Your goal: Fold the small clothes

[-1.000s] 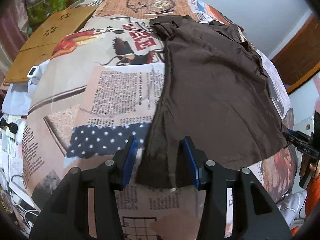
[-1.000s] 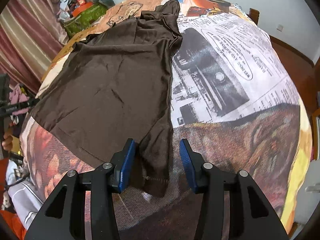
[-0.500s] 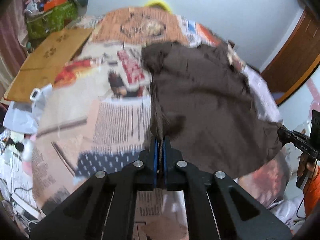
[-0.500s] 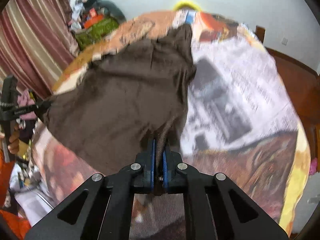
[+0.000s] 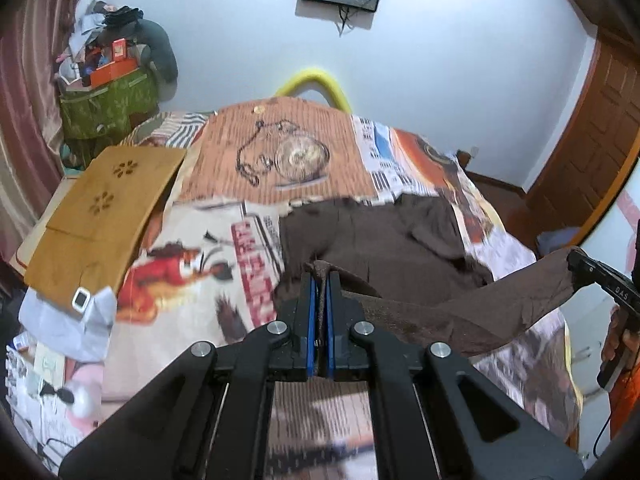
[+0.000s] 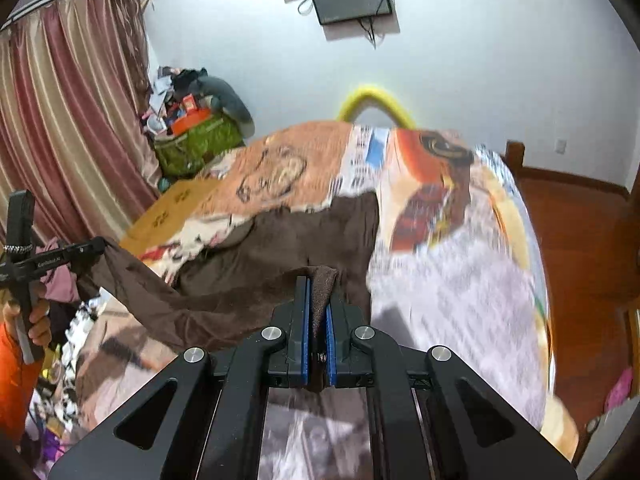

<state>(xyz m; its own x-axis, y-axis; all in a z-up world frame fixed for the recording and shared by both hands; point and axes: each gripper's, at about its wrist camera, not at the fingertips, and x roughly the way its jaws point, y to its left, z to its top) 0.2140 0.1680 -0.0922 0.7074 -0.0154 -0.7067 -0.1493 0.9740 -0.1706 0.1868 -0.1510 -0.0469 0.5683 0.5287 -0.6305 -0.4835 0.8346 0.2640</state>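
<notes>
The left tool point(image 5: 319, 280) was clenched on a bunched corner of the soft, matte brown garment point(image 5: 384, 240). The right tool point(image 6: 317, 284) pinched the opposite corner. Between them the thin cloth hung as a taut, lifted band, while its far half lay wrinkled ahead of both tools on the bed's newspaper-print cover point(image 6: 460, 280).

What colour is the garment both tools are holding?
Plain dark brown garment, no pattern; clearest in the left wrist view.
</notes>
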